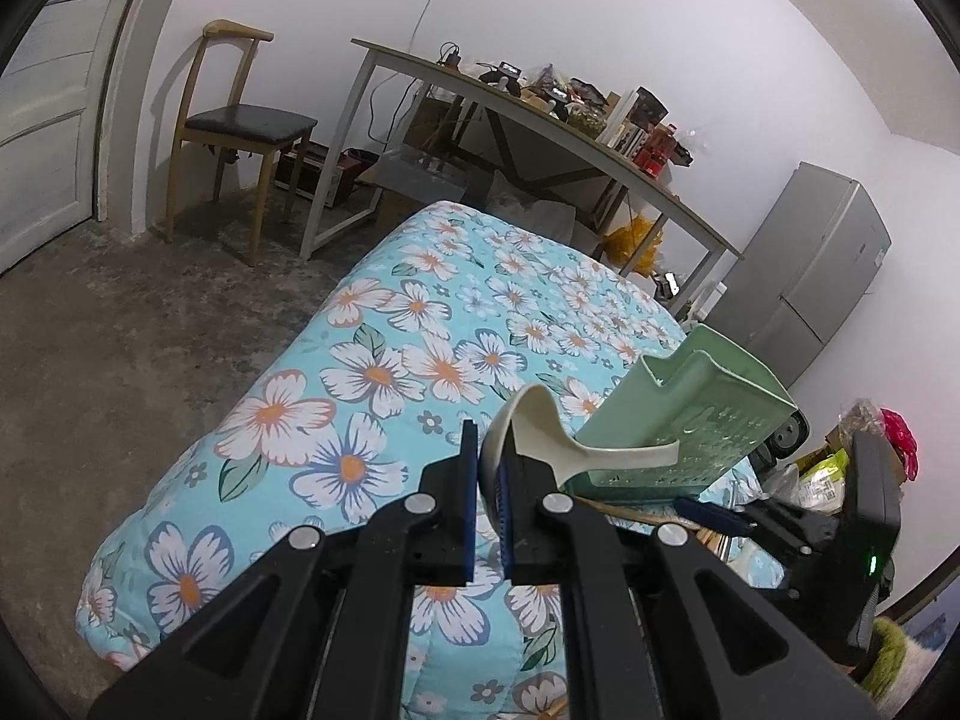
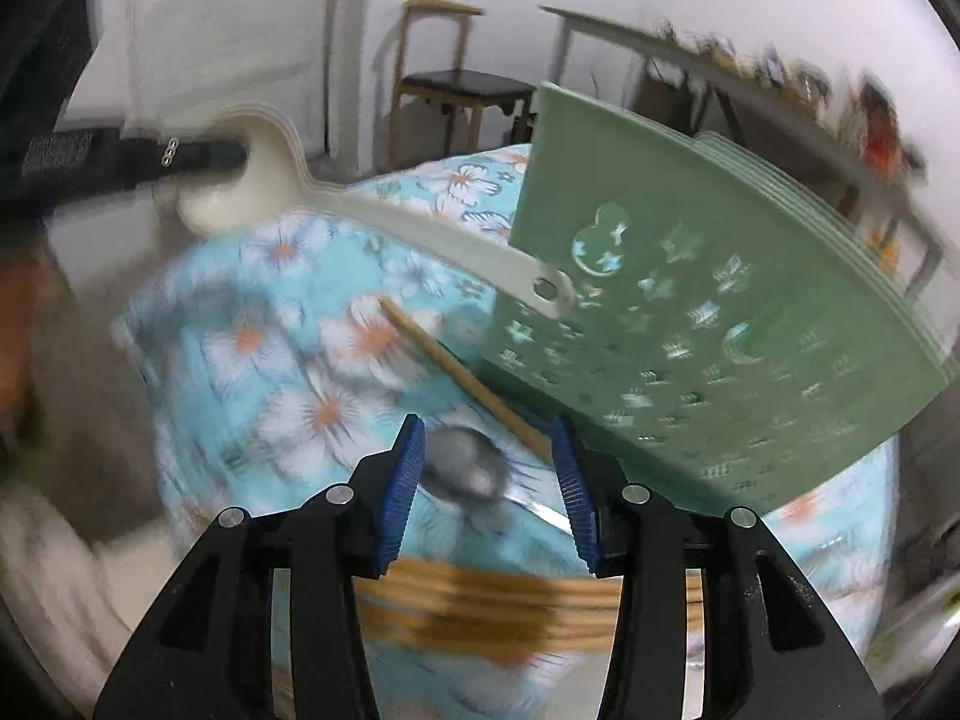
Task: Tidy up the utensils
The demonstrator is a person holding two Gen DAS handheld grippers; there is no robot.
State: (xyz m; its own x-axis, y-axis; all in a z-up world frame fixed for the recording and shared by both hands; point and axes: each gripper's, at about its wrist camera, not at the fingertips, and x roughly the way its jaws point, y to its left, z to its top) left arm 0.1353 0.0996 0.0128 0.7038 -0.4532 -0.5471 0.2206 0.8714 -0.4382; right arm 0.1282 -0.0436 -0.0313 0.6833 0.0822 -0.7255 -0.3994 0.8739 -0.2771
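Observation:
My left gripper (image 1: 489,450) is shut on the bowl rim of a cream plastic ladle (image 1: 606,456), held above the floral cloth. The ladle's handle end (image 2: 549,291) lies across the perforated face of a tilted green utensil holder (image 2: 720,300); whether they touch is unclear. In the blurred right wrist view, my right gripper (image 2: 489,474) stands open. A metal spoon (image 2: 465,468) lies on the cloth under the gap, with neither pad on it. One wooden chopstick (image 2: 456,372) runs up to the left, and a bundle of chopsticks (image 2: 510,606) lies below the fingers.
The flower-patterned blue quilt (image 1: 372,360) covers a raised surface that drops to a concrete floor (image 1: 120,360) on the left. Behind stand a wooden chair (image 1: 240,126), a cluttered long desk (image 1: 540,120) and a grey fridge (image 1: 822,258).

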